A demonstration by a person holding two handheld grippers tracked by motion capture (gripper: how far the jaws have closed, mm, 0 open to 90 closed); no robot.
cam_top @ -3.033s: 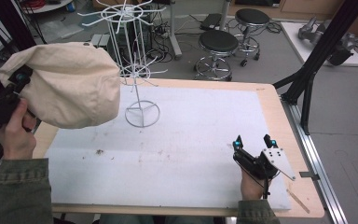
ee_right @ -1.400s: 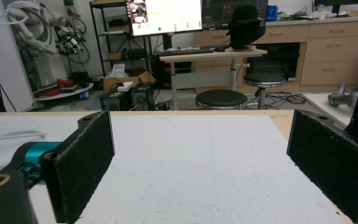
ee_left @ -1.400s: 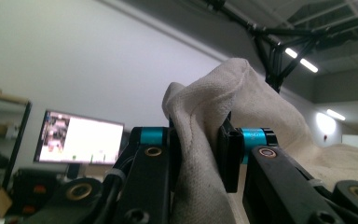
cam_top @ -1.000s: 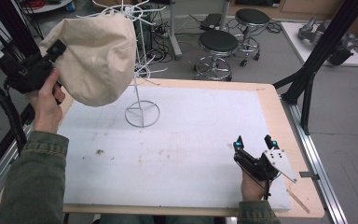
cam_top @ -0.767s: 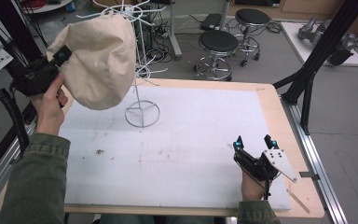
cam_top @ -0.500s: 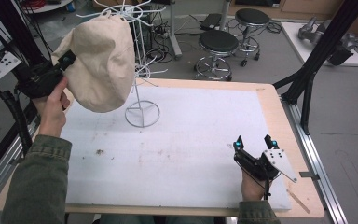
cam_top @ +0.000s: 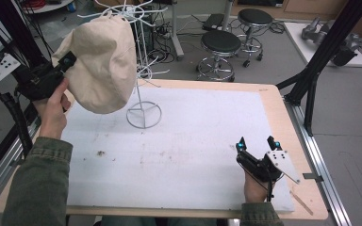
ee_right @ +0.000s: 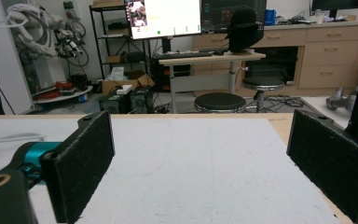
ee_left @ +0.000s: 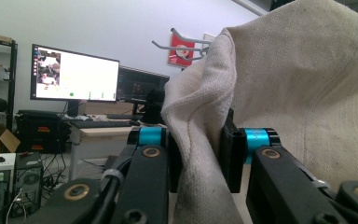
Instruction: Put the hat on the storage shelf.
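Half the wire stand (cam_top: 142,70) behind the cream hat (cam_top: 101,61).

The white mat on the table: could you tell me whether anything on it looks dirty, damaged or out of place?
Yes. The white mat carries a small dark smudge near its front left part, with fainter scuffs beside it. The wire rack stands upright on the mat, and nothing looks spilled.

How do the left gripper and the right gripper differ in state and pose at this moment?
The left gripper is shut on a fold of the cream hat, whereas the right gripper holds nothing, its jaws wide open. The left gripper is raised beside the white wire rack, carrying the hat up by its top arms; the right gripper sits low at the near right corner of the table. Both are hand-held, with black jaws and blue fittings.
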